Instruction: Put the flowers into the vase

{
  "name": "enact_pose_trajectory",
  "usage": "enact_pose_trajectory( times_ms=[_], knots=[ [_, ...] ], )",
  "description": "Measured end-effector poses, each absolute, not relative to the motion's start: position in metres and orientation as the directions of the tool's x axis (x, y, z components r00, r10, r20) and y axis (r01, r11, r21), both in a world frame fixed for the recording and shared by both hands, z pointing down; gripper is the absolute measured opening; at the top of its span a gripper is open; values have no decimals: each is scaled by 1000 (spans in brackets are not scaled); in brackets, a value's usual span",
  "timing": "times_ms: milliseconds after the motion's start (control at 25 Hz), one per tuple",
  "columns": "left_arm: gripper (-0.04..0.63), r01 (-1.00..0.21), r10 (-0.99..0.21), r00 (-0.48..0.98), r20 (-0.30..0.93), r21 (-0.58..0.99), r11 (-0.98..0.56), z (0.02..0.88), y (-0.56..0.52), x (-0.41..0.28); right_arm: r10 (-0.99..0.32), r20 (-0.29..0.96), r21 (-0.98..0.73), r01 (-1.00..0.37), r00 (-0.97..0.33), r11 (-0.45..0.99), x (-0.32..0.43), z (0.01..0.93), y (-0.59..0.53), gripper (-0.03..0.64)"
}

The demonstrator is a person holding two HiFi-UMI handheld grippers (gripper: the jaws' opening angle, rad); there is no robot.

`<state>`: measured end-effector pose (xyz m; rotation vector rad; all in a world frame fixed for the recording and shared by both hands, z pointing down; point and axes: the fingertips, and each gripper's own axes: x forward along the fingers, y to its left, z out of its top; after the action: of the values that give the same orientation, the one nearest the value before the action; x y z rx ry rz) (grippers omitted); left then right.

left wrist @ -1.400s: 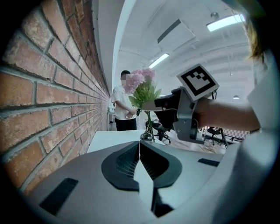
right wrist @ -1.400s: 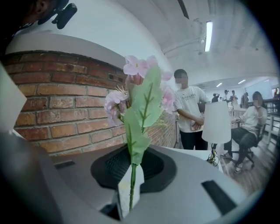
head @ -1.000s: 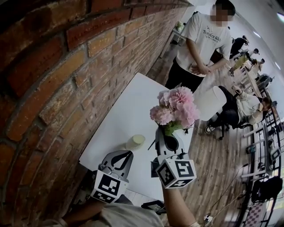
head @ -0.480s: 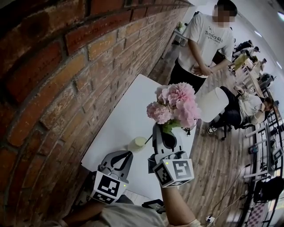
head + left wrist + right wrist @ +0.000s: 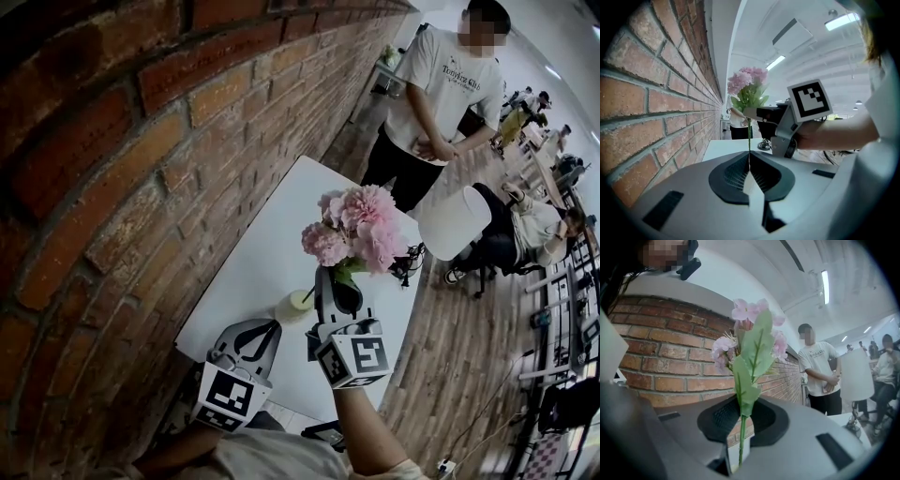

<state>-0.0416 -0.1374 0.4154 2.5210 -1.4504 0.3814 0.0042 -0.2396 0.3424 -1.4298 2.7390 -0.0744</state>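
**Operator:** What is the state of the right gripper?

**Guide:** Your right gripper [image 5: 335, 289] is clenched on the flowers [image 5: 361, 230]. In the right gripper view the green stem passes upright between the jaws, which grasp it below the lowest leaf. The pink blooms stand above the jaws.

**Operator:** And the left gripper?

**Guide:** Your left gripper [image 5: 270, 326] is closed and carries nothing. In the left gripper view its jaws meet at the tips with no object between them. It sits low, at the near edge of the worktop [image 5: 272, 244], beside and to the left of the right gripper.

**Operator:** Where are the flowers relative to the vase?

**Guide:** The flowers are held in the air over the white worktop, blooms uppermost. The vase [image 5: 294, 304], a small pale cylinder, stands on the worktop just beside the right gripper's jaws, on their left in the head view. A thin dark end of the stem shows close to the vase rim. You cannot confirm contact from any view.

**Operator:** What else surrounds the work area?

**Guide:** A brick wall [image 5: 141, 141] runs along your left. A white lamp shade [image 5: 454, 221] stands at the worktop's right side. A person in a white T-shirt [image 5: 441, 94] stands at the far end.
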Motion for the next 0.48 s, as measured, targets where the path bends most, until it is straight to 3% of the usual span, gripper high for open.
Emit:
enact_pose_trajectory(
  times_ms=[480],
  knots=[
    [9, -866, -807, 486, 336, 59, -497, 431, -134, -41, -823, -7, -76, -820, -568, 567, 0, 399, -235, 52]
  ],
)
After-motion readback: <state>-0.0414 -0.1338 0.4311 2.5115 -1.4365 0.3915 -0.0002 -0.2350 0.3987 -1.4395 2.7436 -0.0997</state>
